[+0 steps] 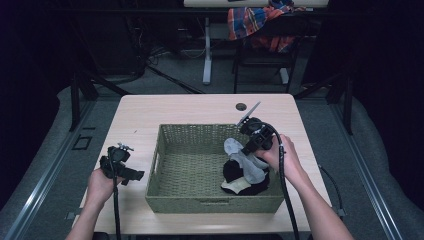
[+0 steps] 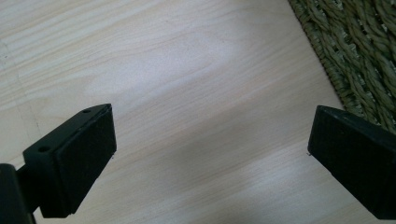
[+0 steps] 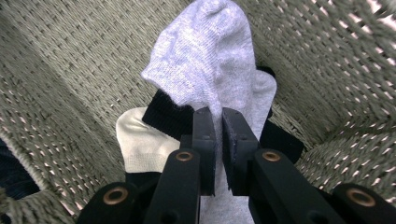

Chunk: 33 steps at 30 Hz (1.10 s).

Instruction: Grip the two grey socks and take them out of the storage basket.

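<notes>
My right gripper (image 3: 218, 140) clamps the light grey knit sock (image 3: 210, 60) above the sock pile at the woven green basket's (image 1: 165, 165) right end, left gripper (image 2: 210, 149) gaping over the tabletop's (image 2: 187, 70) left edge.

1. The basket (image 1: 200, 200) sits in the middle of the desk (image 1: 200, 107), nearer my edge.
2. The socks (image 1: 245, 172) lie piled in the basket's right half.
3. My right claw (image 3: 218, 140) is over that pile, clamped on the top sock (image 3: 210, 60).
4. My left claw (image 1: 120, 165) is left of the basket, over bare desk.
</notes>
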### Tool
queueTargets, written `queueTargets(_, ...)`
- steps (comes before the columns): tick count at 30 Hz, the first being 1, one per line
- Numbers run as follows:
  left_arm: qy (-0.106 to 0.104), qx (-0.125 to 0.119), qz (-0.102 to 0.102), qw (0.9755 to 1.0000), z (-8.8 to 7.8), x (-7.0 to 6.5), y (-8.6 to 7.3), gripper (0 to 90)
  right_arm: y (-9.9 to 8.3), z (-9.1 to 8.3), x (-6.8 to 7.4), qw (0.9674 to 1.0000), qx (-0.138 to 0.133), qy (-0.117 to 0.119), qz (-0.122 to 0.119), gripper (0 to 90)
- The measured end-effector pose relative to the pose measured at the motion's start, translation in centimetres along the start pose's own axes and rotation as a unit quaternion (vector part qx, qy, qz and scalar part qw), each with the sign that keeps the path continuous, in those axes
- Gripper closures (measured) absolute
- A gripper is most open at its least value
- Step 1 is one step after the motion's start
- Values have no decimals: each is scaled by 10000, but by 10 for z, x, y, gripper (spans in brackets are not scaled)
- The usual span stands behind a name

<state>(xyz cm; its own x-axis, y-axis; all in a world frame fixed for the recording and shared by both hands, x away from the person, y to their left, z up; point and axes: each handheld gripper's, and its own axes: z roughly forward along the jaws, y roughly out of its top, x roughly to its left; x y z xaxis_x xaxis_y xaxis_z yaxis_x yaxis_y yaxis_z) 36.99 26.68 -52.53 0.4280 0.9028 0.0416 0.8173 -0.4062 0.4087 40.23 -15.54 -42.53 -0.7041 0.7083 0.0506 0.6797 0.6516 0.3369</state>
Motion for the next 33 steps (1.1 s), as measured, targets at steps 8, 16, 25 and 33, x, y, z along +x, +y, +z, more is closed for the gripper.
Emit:
queueTargets(8, 1, -9, -21, 10000, 0, 1, -1, 11, 1, -12, 0, 9999, -84, -50, -86, 848)
queueTargets(16, 9, -7, -10, 10000, 1, 0, -1, 11, -2, -23, -4, 9998, -192, -98, 6, 849)
queueTargets(25, 4, 1, -2, 10000, 1, 0, -1, 12, -5, -31, -7, 9995, -285, -135, 69, 850)
queueTargets(33, -5, 3, 19, 10000, 1, 0, -1, 11, -8, -38, -12, 9992, -338, -188, 125, 851)
